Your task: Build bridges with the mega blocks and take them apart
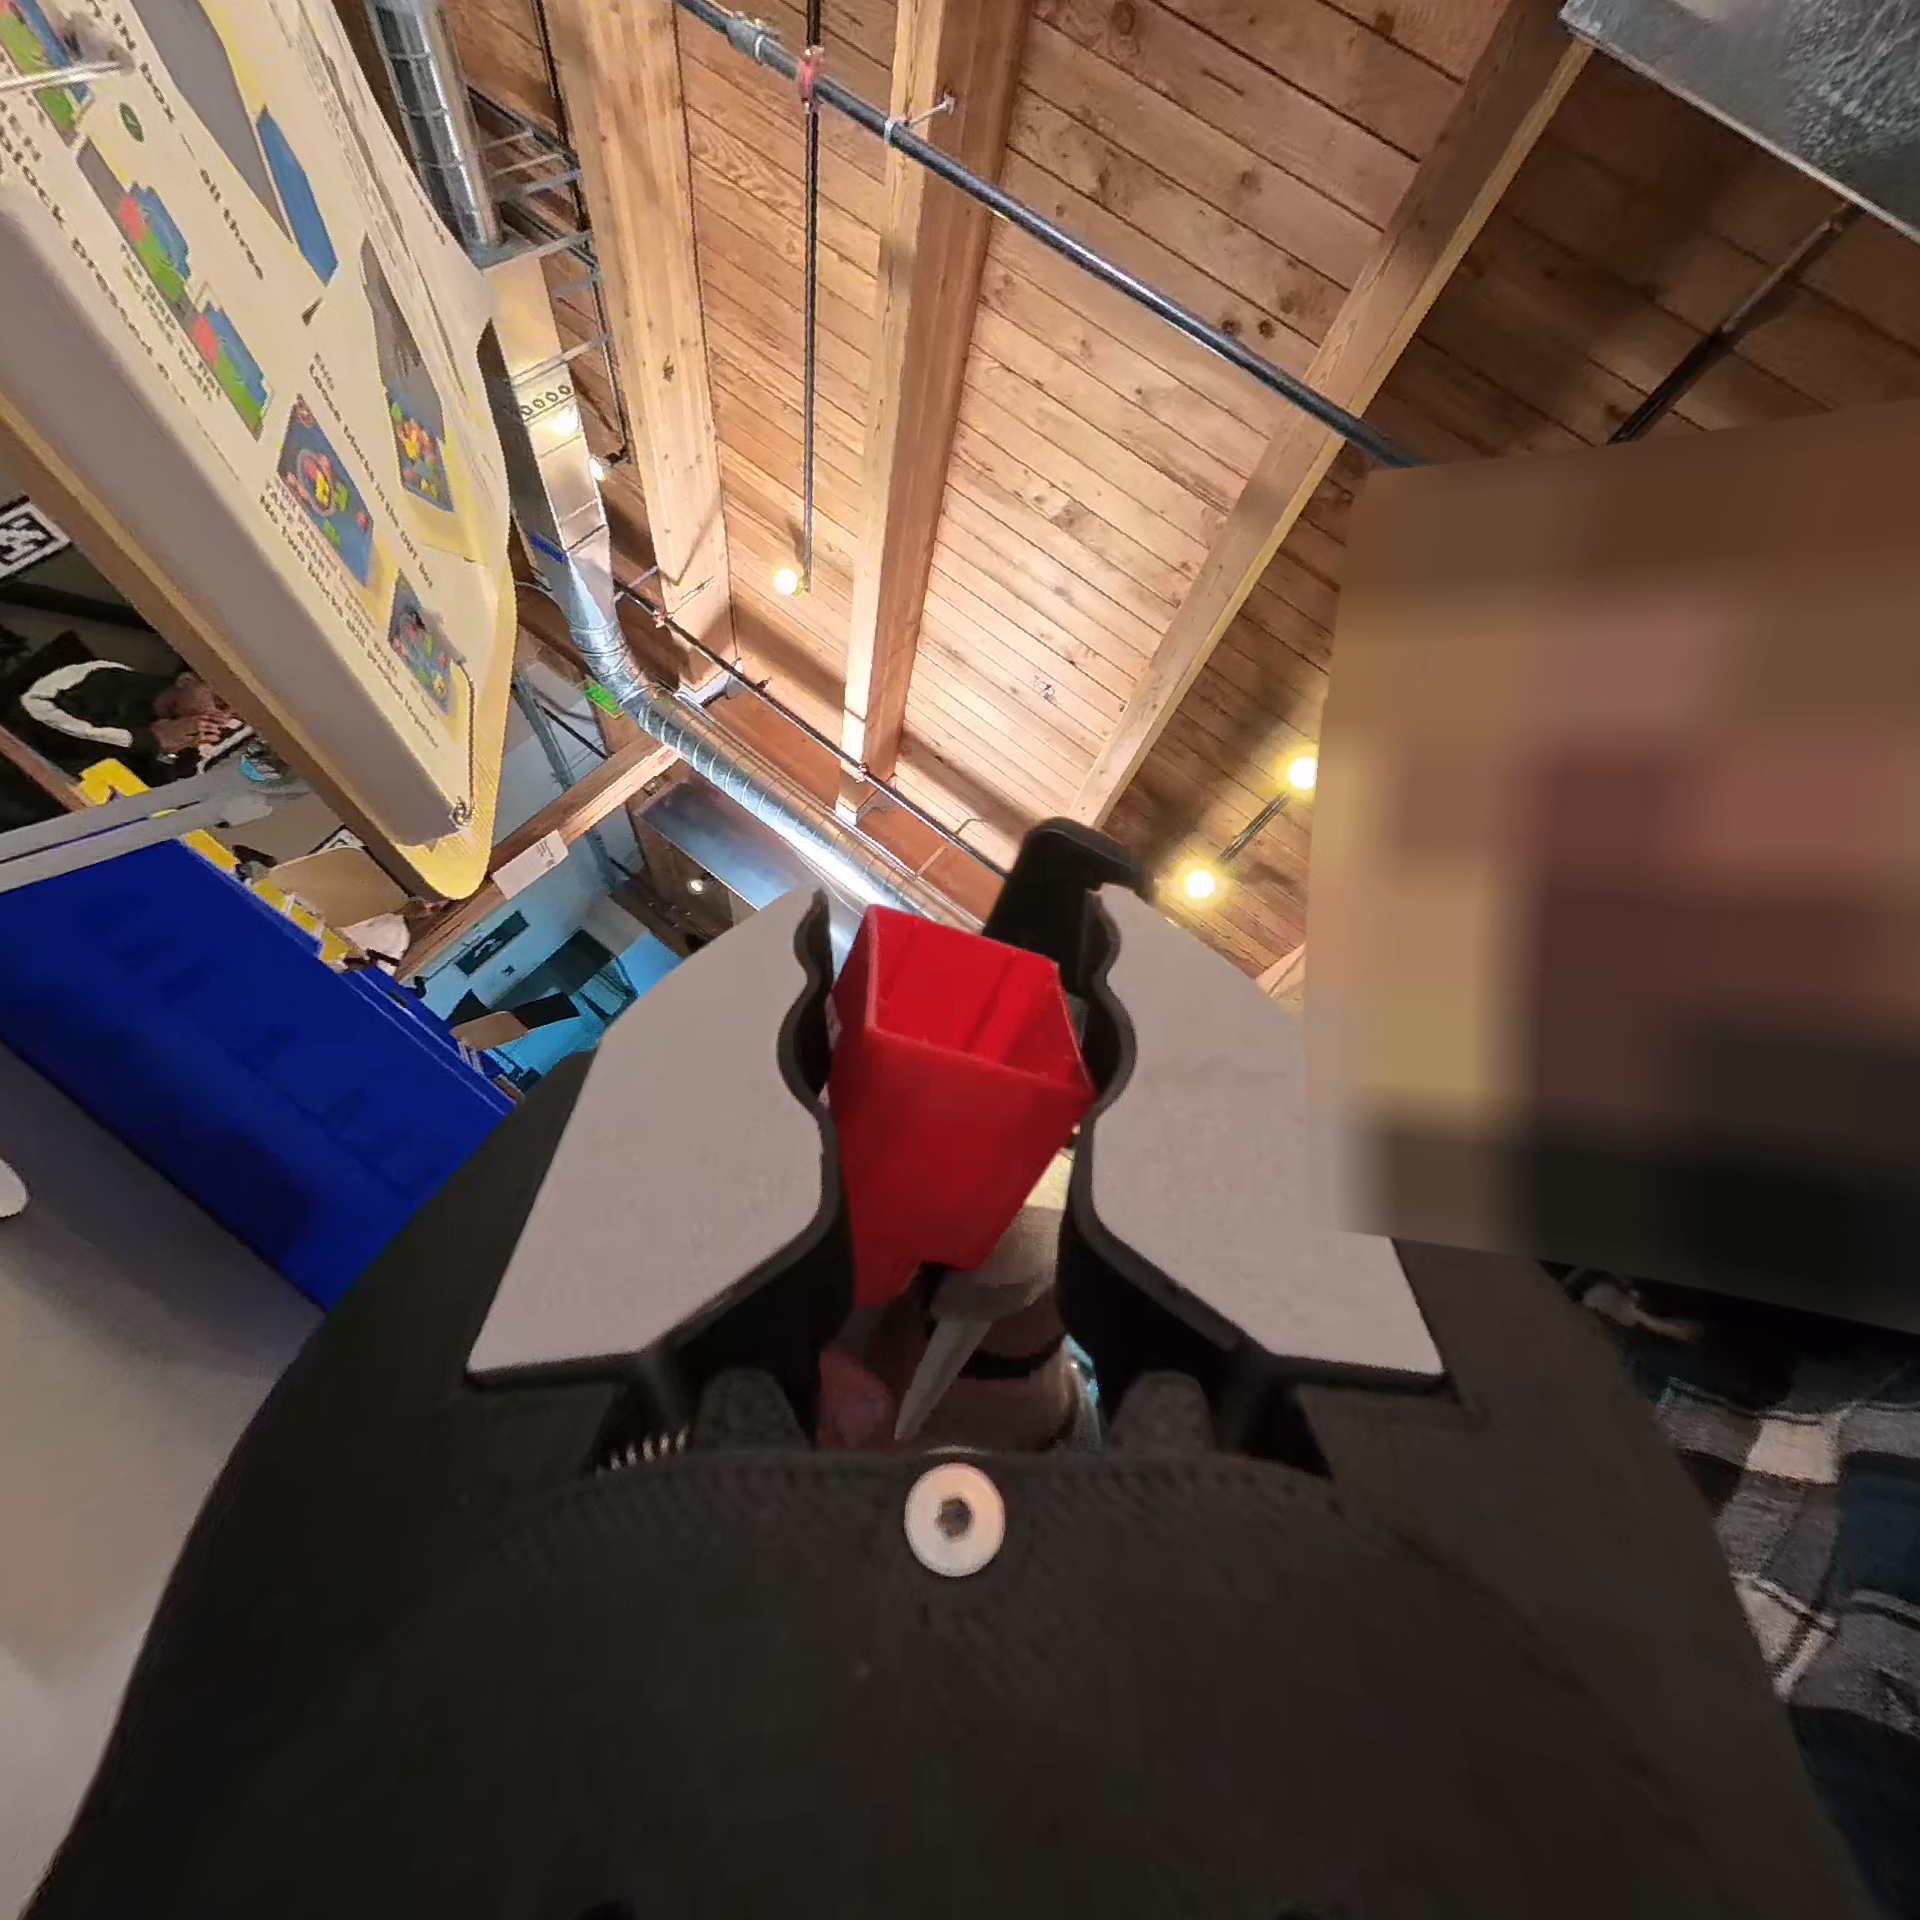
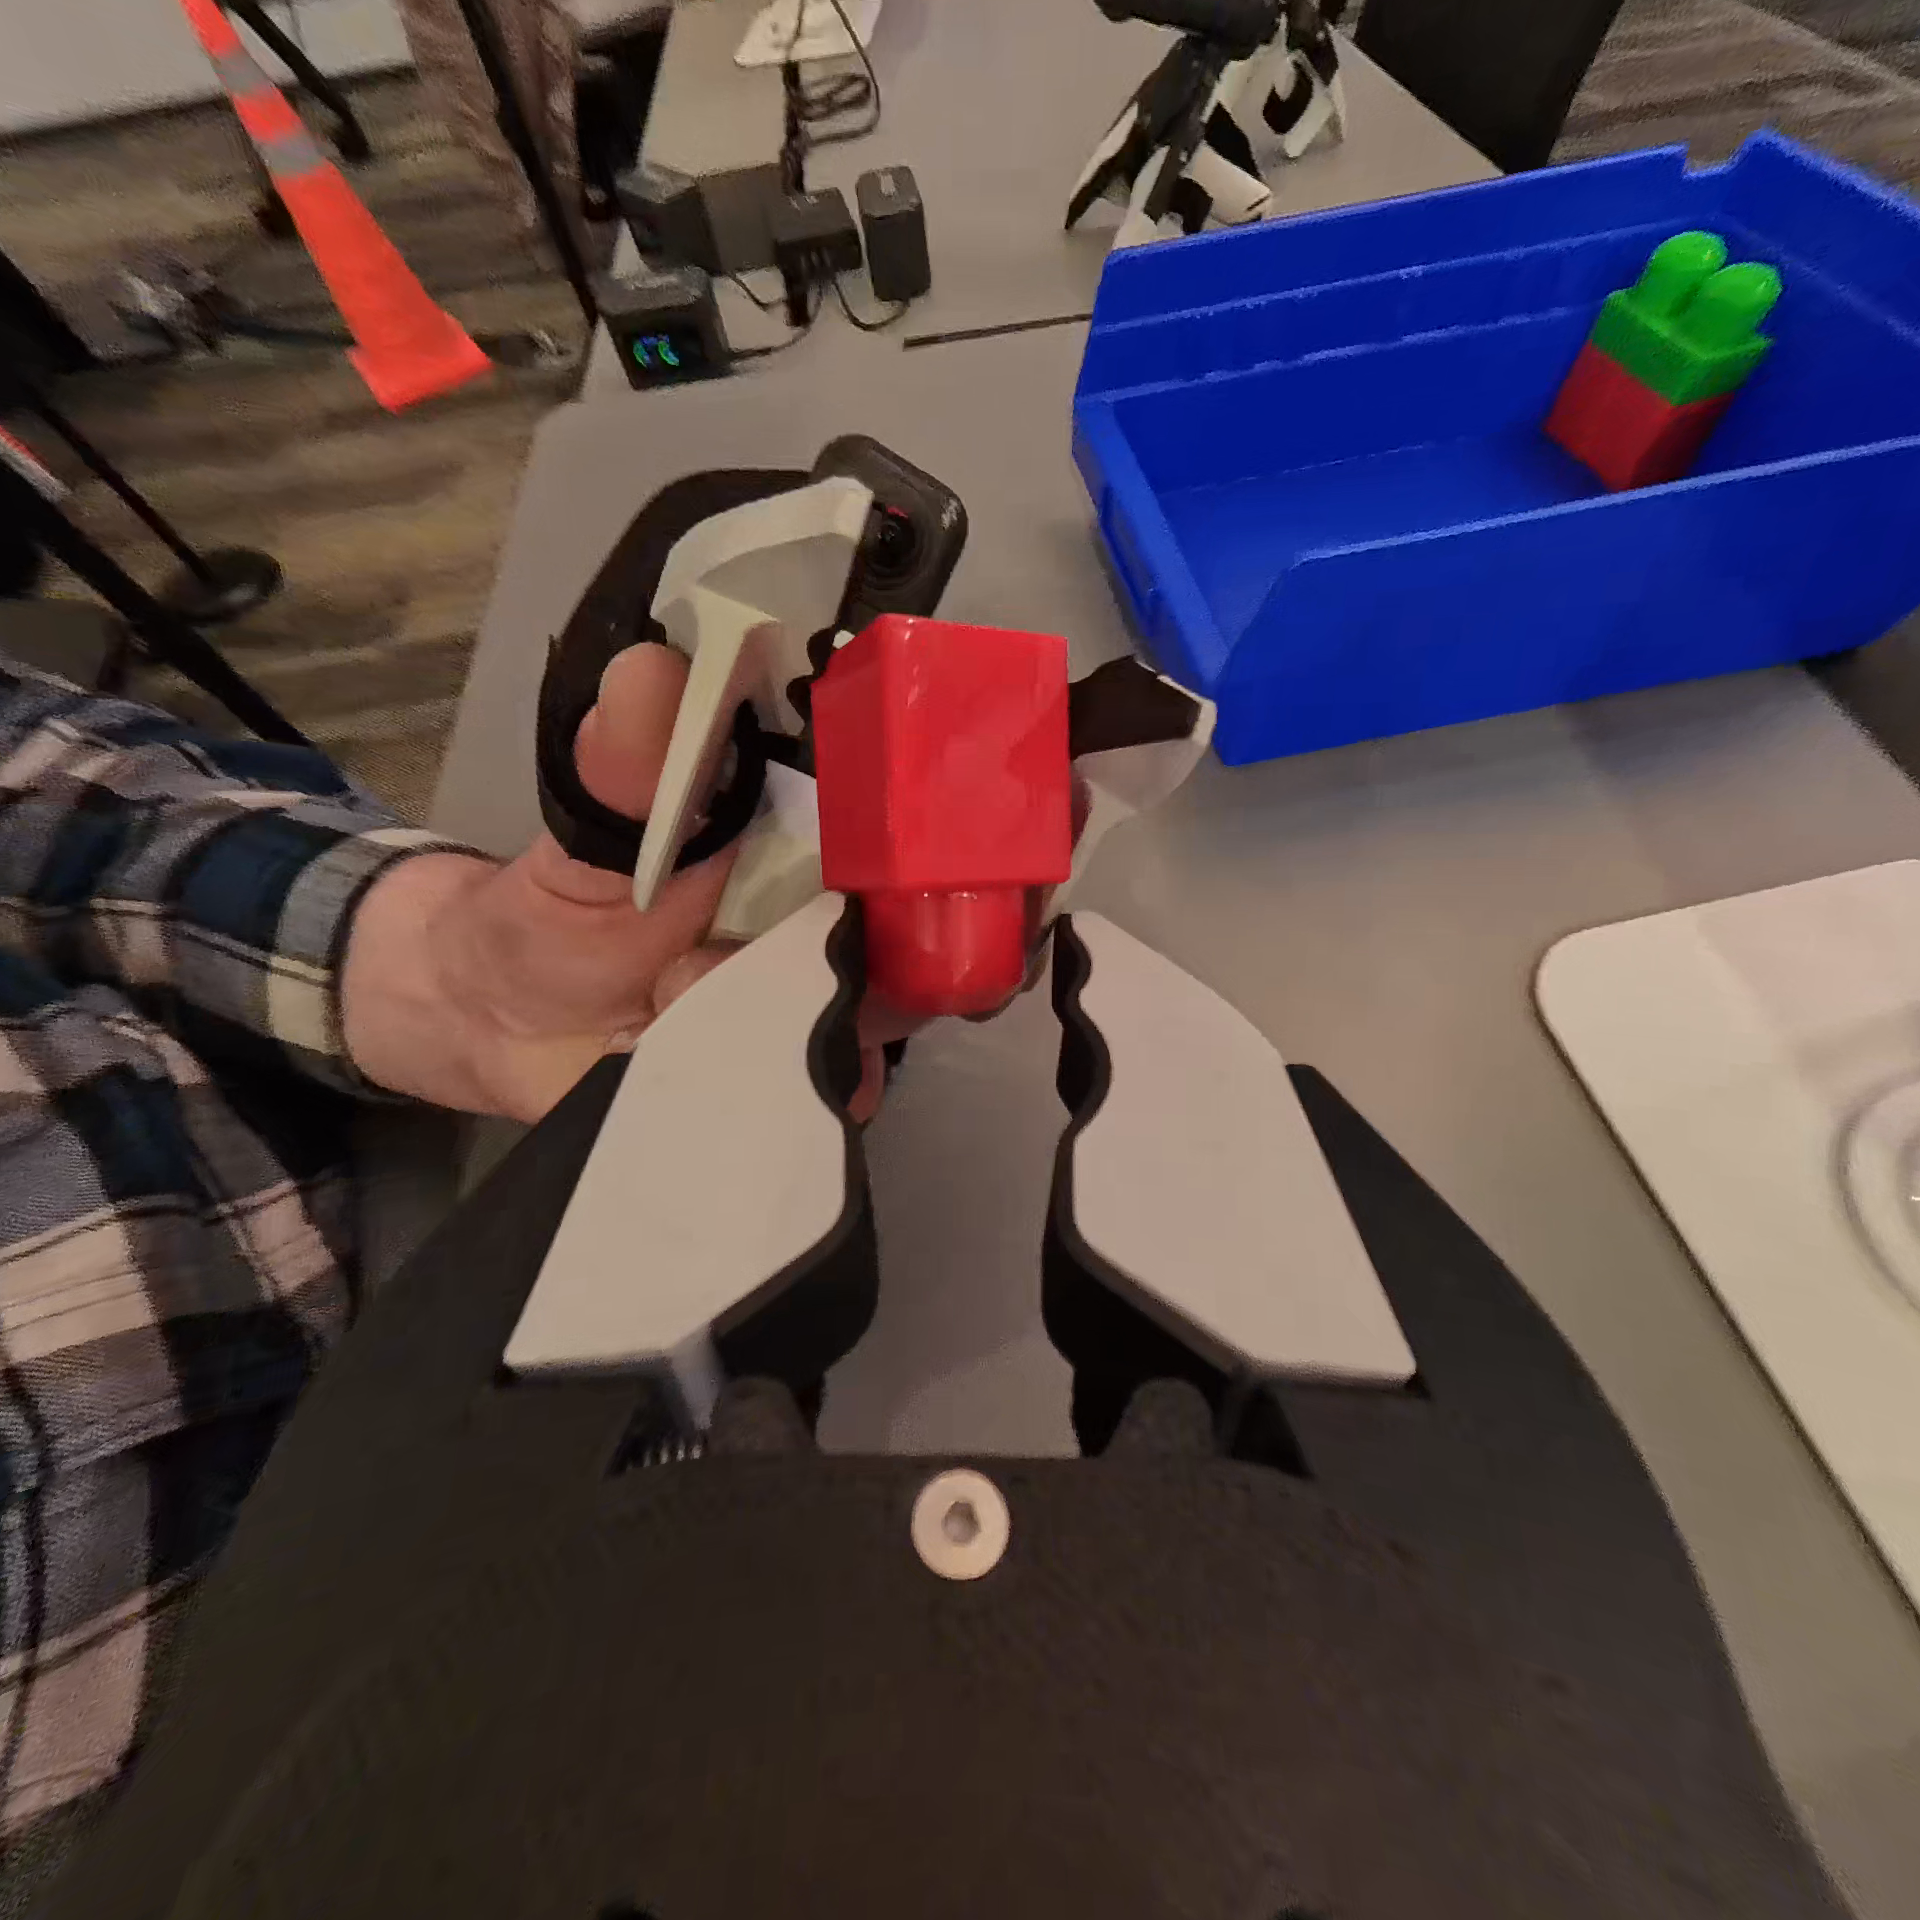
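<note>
While my left gripper [image 1: 956,997] clamps the body of the red block [image 1: 951,1122], hollow underside facing up toward the ceiling, my right gripper [image 2: 951,977] has its fingertips around that same block's stud [image 2: 940,951], pads at the stud's sides though I cannot tell if they press. Handover or regrip step, by my read; block held in mid-air over the grey table [image 2: 1299,935]. At 2 o'clock in the right wrist view sits the blue bin [image 2: 1351,582] with a green-on-red stack [image 2: 1662,364] inside, white mat [image 2: 1714,1039] at 3 o'clock. Next move likely needs one gripper to let go once the other holds firm, then carry to the bin or the build spot.
</note>
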`<state>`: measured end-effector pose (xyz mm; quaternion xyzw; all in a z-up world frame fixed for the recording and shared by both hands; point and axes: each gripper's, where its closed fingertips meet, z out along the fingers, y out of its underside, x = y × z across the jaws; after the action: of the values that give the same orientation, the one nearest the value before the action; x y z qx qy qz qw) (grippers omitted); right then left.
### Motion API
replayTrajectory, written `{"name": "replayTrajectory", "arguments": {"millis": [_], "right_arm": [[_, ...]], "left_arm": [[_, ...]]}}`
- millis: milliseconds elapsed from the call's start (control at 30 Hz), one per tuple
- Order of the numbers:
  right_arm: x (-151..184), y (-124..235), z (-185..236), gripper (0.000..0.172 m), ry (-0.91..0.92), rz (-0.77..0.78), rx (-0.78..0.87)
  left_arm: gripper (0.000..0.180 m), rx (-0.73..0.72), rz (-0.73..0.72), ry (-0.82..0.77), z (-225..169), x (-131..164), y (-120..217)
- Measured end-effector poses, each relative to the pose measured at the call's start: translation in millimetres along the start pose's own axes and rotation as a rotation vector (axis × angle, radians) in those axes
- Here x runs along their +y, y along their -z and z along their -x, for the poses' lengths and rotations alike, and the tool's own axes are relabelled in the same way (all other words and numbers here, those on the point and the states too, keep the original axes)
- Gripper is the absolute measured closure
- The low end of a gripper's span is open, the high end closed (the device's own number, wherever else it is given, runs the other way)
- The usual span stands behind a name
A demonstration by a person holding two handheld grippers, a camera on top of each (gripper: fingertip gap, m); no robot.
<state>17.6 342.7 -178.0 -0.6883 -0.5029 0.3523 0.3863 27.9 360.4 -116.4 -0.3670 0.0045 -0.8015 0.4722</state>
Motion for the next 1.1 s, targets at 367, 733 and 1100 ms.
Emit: {"name": "replayTrajectory", "arguments": {"millis": [367, 733, 1100], "right_arm": [[-9.1, 6.3, 3.8, 0.142, 0.048, -0.040, 0.047], [-16.1, 47.0, -10.0, 0.142, 0.030, -0.136, 0.094], [119.1, 300.8, -251.5, 0.142, -0.206, 0.142, 0.996]], "left_arm": [[0.136, -0.043, 0.017, -0.109, -6.7, -3.0, -4.2], [0.126, -0.053, -0.015, -0.157, -15.7, -19.8, -4.6], [0.125, -0.229, 0.030, -0.436, -21.3, -86.0, 22.1]]}}
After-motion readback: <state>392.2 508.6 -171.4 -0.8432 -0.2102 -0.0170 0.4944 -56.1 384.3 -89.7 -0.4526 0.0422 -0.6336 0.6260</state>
